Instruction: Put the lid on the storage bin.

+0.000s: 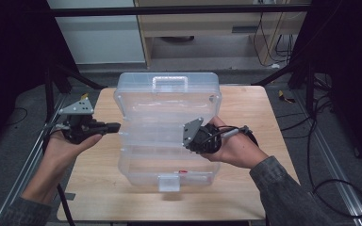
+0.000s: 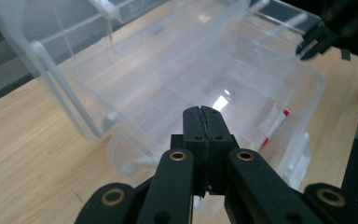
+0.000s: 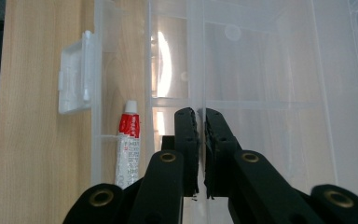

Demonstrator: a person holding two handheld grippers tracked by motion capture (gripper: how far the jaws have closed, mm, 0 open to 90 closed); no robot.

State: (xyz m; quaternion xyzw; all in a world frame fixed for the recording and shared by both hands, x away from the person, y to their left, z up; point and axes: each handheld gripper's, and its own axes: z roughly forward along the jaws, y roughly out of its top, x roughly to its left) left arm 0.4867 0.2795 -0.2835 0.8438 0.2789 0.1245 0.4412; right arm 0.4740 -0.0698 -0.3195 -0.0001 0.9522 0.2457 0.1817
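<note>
A clear plastic compartment box (image 1: 141,178) lies open on the wooden table, its lid (image 1: 169,101) tilted back. A small red and white tube (image 1: 183,172) lies in the front compartment, also visible as the tube (image 3: 128,144) left of the right jaws. My left gripper (image 1: 115,126) hovers just left of the box, level with the hinge; its jaws (image 2: 204,112) are shut with nothing between them. My right gripper (image 1: 188,140) reaches into the box from the right. In its own view the right gripper (image 3: 200,116) is shut on a thin clear wall of the box.
The box's latch (image 1: 168,182) sticks out over the table's (image 1: 99,188) front part, and its handle (image 1: 169,84) is at the far edge. Bare wood runs along both sides of the box. Cables lie on the floor to the right (image 1: 330,183).
</note>
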